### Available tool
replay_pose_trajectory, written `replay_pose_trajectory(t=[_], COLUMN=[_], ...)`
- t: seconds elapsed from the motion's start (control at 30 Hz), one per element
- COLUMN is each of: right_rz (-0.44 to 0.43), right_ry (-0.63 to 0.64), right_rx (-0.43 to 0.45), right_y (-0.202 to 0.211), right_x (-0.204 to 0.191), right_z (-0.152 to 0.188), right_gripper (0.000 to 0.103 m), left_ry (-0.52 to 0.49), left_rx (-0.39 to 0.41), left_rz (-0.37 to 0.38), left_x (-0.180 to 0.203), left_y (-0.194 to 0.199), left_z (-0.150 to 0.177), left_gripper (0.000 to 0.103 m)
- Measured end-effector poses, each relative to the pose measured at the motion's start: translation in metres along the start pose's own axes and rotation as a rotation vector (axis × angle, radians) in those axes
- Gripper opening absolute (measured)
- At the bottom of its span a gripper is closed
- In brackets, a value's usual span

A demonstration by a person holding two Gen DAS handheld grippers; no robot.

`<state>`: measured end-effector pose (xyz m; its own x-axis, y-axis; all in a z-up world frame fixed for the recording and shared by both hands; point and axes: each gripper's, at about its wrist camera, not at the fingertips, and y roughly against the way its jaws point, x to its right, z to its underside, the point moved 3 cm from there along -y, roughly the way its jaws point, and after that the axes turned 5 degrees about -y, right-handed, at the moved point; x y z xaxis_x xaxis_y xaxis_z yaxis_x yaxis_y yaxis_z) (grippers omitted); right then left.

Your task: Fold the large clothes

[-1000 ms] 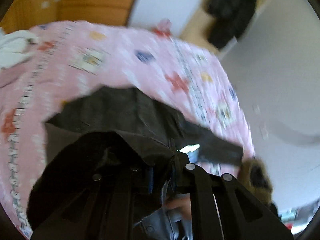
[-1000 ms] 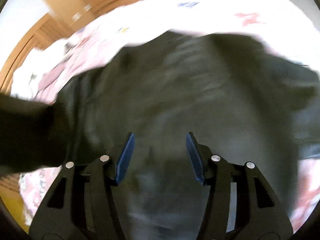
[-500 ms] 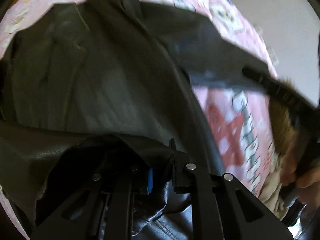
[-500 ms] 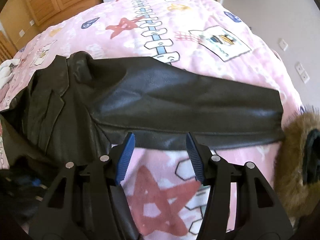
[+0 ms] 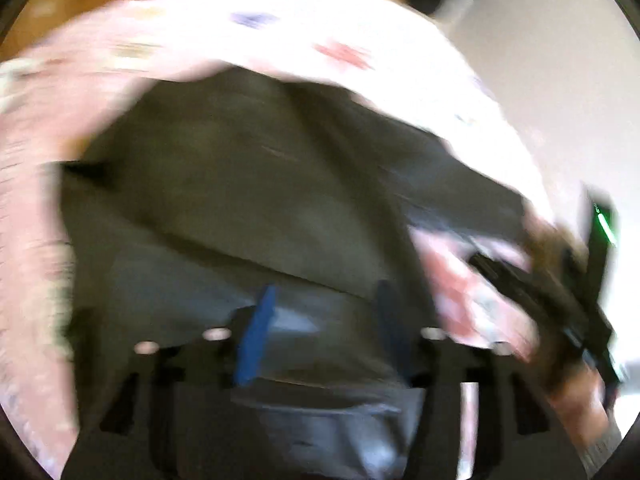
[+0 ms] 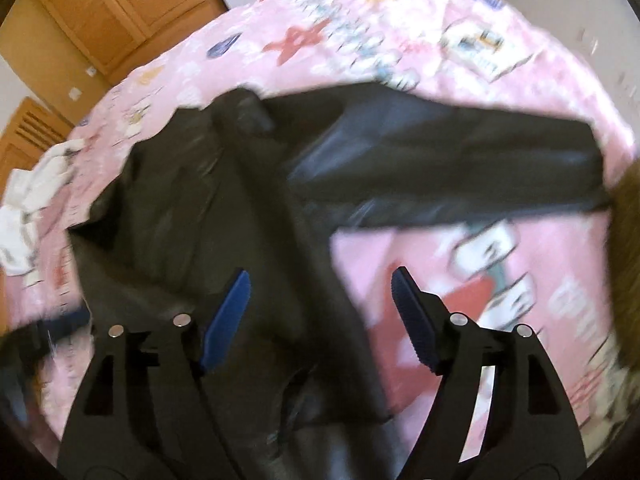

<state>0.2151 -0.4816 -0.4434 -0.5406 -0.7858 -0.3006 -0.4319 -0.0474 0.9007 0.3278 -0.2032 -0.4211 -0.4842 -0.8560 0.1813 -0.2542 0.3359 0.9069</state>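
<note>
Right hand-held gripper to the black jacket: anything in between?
Nothing visible. The right hand-held gripper is open and hangs directly over the black leather jacket, which lies spread on the pink patterned bedspread. Its sleeve stretches out to the right, uncovered. The white cloth lies off to the left, clear of the path.

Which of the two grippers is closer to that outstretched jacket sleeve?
Right, I'd judge. The right gripper hangs open just below the sleeve; the left gripper is over the jacket body, farther away.

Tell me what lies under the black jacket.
The black jacket lies spread on the pink patterned bedspread, its sleeve stretched across it. Whatever lies beneath the jacket's body is covered and cannot be seen.
</note>
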Motion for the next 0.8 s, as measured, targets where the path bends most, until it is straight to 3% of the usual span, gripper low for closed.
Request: replay_pose_trajectory(t=[0.07, 0.17, 0.2, 0.23, 0.33, 0.4, 0.43, 0.47, 0.53, 0.6, 0.67, 0.8], right_rz=[-0.039, -0.11, -0.112, -0.059, 0.086, 0.029, 0.005, -0.006, -0.009, -0.035, -0.045, -0.087], right_ry=[0.005, 0.01, 0.015, 0.022, -0.01, -0.083, -0.094, -0.081, -0.018, -0.002, -0.018, -0.045], right_rx=[-0.058, -0.182, -0.232, -0.285, -0.415, -0.42, -0.395, -0.382, -0.35, -0.334, -0.314, -0.173], right_y=[-0.005, -0.025, -0.033, -0.044, -0.073, -0.077, -0.076, -0.076, -0.073, -0.072, -0.067, -0.027], right_x=[-0.008, -0.021, -0.025, -0.029, -0.025, -0.024, -0.027, -0.031, -0.047, -0.054, -0.057, -0.063], right_z=[0.016, 0.039, 0.045, 0.052, 0.072, 0.08, 0.082, 0.082, 0.08, 0.077, 0.071, 0.04], right_gripper=[0.072, 0.072, 0.072, 0.072, 0.072, 0.068, 0.045, 0.034, 0.014, 0.005, 0.002, 0.001], left_ry=[0.083, 0.201, 0.231, 0.265, 0.368, 0.391, 0.394, 0.39, 0.374, 0.361, 0.35, 0.302], left_rx=[0.014, -0.031, -0.05, -0.067, -0.139, -0.171, -0.179, -0.184, -0.181, -0.174, -0.173, -0.152], left_rz=[-0.164, -0.373, -0.426, -0.455, -0.462, -0.453, -0.448, -0.448, -0.455, -0.445, -0.437, -0.433], left_x=[-0.062, -0.151, -0.174, -0.197, -0.251, -0.264, -0.263, -0.263, -0.256, -0.249, -0.242, -0.226], left_y=[0.003, -0.015, -0.02, -0.028, -0.058, -0.078, -0.084, -0.088, -0.093, -0.094, -0.095, -0.085], left_z=[-0.003, 0.0, 0.002, 0.004, 0.013, 0.015, 0.018, 0.017, 0.017, 0.015, 0.014, 0.01], left_gripper=[0.058, 0.057, 0.057, 0.057, 0.055, 0.055, 0.055, 0.055, 0.055, 0.055, 0.054, 0.054])
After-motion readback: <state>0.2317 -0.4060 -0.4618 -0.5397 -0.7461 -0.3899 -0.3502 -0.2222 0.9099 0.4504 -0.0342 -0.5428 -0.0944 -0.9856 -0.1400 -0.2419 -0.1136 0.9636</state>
